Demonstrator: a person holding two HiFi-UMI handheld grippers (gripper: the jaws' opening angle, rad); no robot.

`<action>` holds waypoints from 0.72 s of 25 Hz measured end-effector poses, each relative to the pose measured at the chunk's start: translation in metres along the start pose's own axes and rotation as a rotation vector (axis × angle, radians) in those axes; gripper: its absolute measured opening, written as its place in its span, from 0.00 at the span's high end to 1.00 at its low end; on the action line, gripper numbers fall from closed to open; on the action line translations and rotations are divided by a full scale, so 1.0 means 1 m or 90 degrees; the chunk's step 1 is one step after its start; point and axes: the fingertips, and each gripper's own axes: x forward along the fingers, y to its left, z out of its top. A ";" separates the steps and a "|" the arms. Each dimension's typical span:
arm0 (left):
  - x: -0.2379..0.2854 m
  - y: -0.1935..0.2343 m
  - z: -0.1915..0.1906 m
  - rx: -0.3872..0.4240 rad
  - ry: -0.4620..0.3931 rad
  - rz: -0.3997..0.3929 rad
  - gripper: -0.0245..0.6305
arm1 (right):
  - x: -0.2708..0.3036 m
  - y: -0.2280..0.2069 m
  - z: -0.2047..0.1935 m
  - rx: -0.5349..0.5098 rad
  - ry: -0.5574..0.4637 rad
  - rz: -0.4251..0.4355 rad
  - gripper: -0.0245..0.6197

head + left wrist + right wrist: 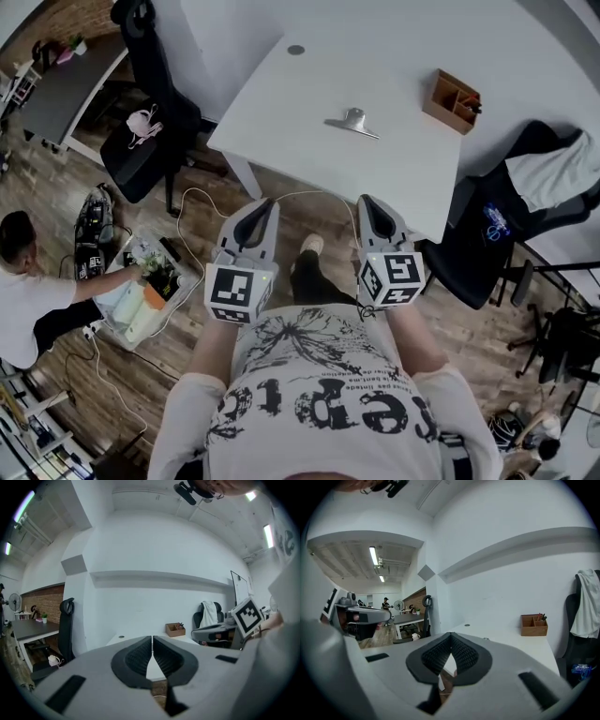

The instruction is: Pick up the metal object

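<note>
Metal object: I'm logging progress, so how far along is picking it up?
Done: nothing yet; the metal object lies untouched on the table. In hand: nothing; the left hand-held gripper and right hand-held gripper are both shut and empty, held short of the table's near edge. Left: reach, open, grasp, lift.

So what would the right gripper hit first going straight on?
Probably the near edge of the white table, which the right gripper points at, jaws shut. Height is unclear, so it might pass over it.
</note>
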 end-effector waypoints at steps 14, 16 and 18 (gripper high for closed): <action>0.227 0.074 0.035 0.018 0.007 -0.049 0.95 | 0.185 -0.127 0.040 0.022 0.021 -0.046 0.98; 0.252 0.077 0.032 0.018 0.012 -0.062 0.95 | 0.201 -0.142 0.038 0.028 0.032 -0.057 0.98; 0.273 0.077 0.031 0.018 0.012 -0.079 0.95 | 0.214 -0.155 0.033 0.033 0.049 -0.067 0.98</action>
